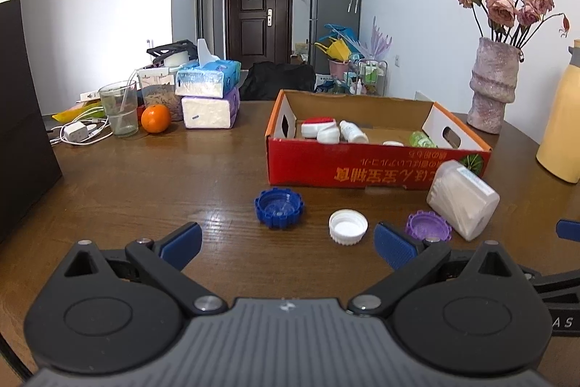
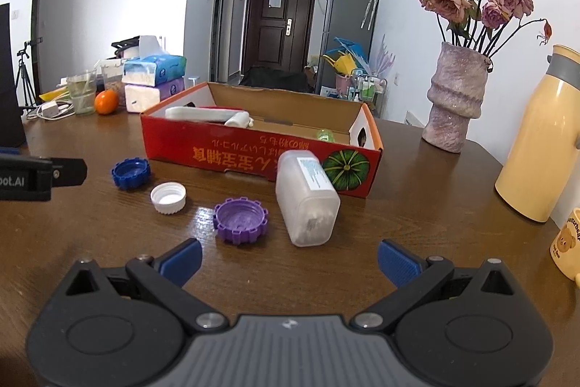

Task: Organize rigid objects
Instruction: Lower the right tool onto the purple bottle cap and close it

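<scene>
A red cardboard box [image 1: 362, 165] [image 2: 253, 151] sits on the brown table and holds several small white bottles [image 1: 337, 131] and a green one [image 1: 420, 138]. In front of it lie a blue cap [image 1: 278, 208] [image 2: 130, 173], a white cap [image 1: 348, 226] [image 2: 168, 197], a purple cap [image 1: 427, 225] [image 2: 240, 221] and a white plastic jar on its side [image 1: 462, 204] [image 2: 307, 196]. My left gripper [image 1: 288, 247] is open and empty, just short of the blue and white caps. My right gripper [image 2: 290, 258] is open and empty, just short of the purple cap and the jar.
A pink vase of dried roses [image 2: 456, 97] and a yellow thermos [image 2: 540, 140] stand at the right, a bear mug [image 2: 565, 245] nearer. Tissue packs [image 1: 210, 97], an orange [image 1: 156, 118], a glass [image 1: 119, 109] and a charger [image 1: 76, 133] sit at back left. A black box [image 1: 21, 118] stands far left.
</scene>
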`<state>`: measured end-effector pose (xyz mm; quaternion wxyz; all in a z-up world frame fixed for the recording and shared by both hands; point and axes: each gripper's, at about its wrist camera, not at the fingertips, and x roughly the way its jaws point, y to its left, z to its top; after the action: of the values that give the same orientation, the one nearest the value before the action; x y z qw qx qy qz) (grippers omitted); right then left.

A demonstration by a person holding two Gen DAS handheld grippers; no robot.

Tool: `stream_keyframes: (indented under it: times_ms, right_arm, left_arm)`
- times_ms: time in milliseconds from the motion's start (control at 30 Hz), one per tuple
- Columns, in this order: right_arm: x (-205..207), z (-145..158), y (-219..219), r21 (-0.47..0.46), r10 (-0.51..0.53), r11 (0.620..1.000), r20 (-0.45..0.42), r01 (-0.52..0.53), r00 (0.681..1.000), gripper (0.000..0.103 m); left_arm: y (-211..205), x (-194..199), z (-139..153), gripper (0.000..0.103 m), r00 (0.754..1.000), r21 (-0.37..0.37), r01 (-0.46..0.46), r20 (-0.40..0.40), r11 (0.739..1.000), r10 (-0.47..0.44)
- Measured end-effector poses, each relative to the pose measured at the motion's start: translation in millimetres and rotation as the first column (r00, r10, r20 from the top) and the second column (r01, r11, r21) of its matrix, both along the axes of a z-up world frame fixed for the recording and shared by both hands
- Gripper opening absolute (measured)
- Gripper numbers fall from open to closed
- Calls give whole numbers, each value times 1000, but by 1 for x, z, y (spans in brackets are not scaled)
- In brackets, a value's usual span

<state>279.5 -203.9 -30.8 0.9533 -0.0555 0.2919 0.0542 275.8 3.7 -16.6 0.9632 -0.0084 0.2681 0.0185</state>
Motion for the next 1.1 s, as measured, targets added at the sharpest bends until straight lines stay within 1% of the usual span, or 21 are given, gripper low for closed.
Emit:
stream_keyframes:
  times_ms: [200,333,567,733,933,1000,1067,1100]
  right_arm:
    - [-3,-3,5,-3,7,1000,-8,-7,1000,103]
    - [-3,-3,6,20,8,1000,-5,-8,1000,103]
    - [1,-6,9,33,6,999,-9,-5,1000,103]
    - [7,-11,12,33,4,999,-20,-3,1000,101]
    - [14,-19,16,43,23,999,-45,-22,999,94]
    - [17,-21,19,45,37,998,-53,-35,998,88]
    - [20,-23,23,50,57,997,-64,-54,996,86]
    - [22,-24,26,48,67,997,-69,-64,995,81]
  left_arm:
    - [8,0,-8,103,1000,2,-10,-19,1000,10]
    - [14,1,-9,103,1000,-3,-14,-16,1000,14]
    - [22,9,-14,103,999,-6,-18,-28,1000,17]
    - [25,17,-18,103,999,8,-18,-33,1000,18]
    - [30,27,-23,103,999,20,-26,-44,999,27]
    - [31,30,-25,103,998,20,-29,-48,999,30]
    - [33,33,-26,103,998,23,-32,-52,999,33]
    - [34,34,-27,103,998,22,-34,-54,999,35]
